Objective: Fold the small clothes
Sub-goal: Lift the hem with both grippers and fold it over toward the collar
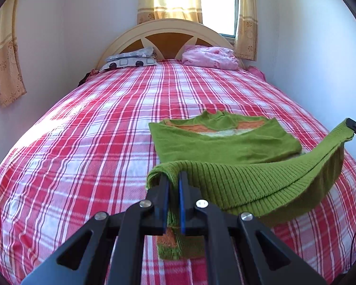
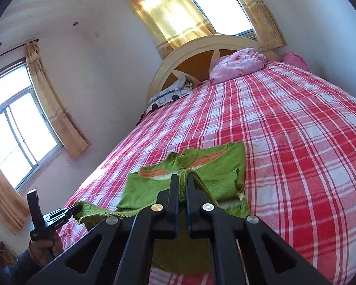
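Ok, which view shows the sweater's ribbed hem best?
The left wrist view: the ribbed hem stretches across it, lifted between the left gripper and right gripper. The right wrist view shows only a short bit at each gripper.

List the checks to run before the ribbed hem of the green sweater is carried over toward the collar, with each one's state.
1. Left tongs shut on the hem's left corner: ok, ribbed knit sits between the fingers.
2. Right tongs shut on the other corner: ok, green knit pinched there.
3. Hem lifted off the plaid bedspread: ok, it sags between the two grips.
4. Upper part of the green sweater lying flat, collar toward the headboard: ok.
5. Sleeves tucked in: cannot tell; folded green panels cover most of the chest.
6. Landing area clear: ok, the pillows lie far up the bed.
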The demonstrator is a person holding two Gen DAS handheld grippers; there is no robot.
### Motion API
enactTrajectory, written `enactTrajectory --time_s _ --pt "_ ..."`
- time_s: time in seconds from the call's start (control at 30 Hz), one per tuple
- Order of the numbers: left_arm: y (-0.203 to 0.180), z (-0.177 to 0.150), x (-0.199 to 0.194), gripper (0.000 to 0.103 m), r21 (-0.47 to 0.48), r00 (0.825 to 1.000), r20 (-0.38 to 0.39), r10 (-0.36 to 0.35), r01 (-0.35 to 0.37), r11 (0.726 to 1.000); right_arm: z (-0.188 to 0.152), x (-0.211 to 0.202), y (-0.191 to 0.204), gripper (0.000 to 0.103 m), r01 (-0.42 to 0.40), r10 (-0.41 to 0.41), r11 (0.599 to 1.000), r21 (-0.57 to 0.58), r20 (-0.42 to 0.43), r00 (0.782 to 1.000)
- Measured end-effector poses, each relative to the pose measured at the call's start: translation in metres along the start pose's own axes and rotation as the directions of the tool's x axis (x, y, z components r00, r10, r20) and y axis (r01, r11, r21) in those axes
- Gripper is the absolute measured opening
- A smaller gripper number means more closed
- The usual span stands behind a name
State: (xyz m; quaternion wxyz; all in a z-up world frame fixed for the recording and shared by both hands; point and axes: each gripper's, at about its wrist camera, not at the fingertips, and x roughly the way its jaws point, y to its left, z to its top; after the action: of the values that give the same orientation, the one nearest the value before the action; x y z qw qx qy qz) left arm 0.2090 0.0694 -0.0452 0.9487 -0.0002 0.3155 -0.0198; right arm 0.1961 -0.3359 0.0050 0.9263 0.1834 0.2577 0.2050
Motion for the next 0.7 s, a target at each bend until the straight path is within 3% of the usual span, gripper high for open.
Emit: enactTrajectory --time_s 0.7 --pt "0.011 0.061 0.074 0.008 -0.019 1.0 -0.024 0.003 -0.003 1.0 0.051 0.095 -0.026 0.004 0.067 -0.067 0.998 -0.007 -0.052 0.996"
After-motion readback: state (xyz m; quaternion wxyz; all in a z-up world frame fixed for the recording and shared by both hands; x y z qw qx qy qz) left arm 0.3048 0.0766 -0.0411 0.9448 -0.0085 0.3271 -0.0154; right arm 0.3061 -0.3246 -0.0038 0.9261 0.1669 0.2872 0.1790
